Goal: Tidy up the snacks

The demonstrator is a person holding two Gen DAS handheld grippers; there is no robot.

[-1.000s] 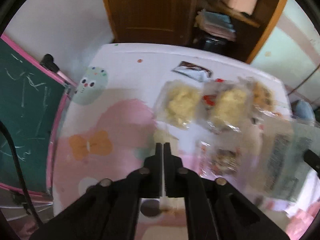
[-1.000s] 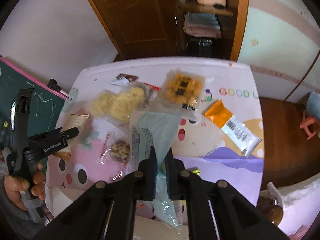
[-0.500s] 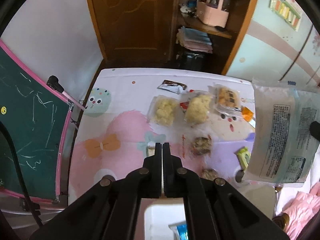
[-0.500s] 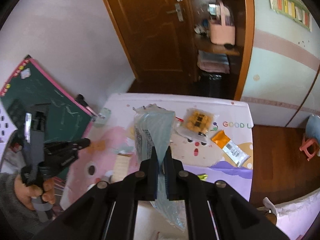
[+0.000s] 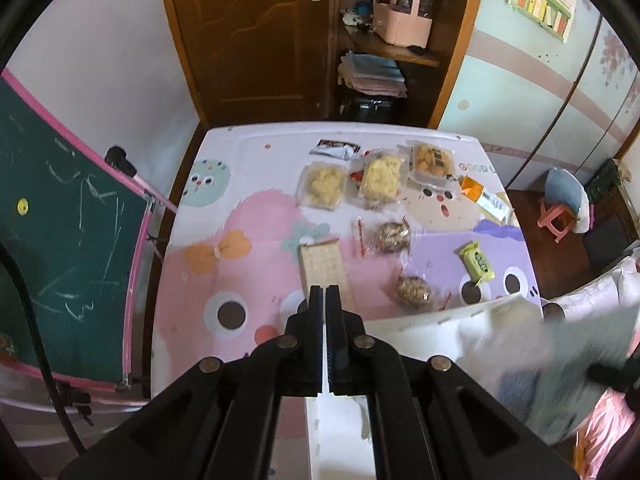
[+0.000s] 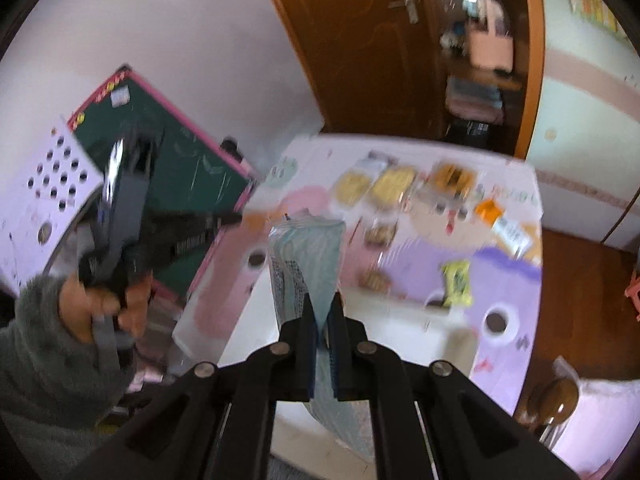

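Snack bag (image 6: 308,256) pinched between right fingers (image 6: 306,320).

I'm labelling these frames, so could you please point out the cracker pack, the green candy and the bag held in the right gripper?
Cracker pack (image 5: 323,268), left wrist view: middle of its top face.
Green candy (image 5: 477,262), left wrist view: centre of the wrapper.
Bag (image 6: 306,258), right wrist view: upper panel above the jaws.

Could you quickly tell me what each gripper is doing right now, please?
Left gripper: closed, holding nothing, above the table.
Right gripper: closed on the pale blue snack bag, lifted off the table.
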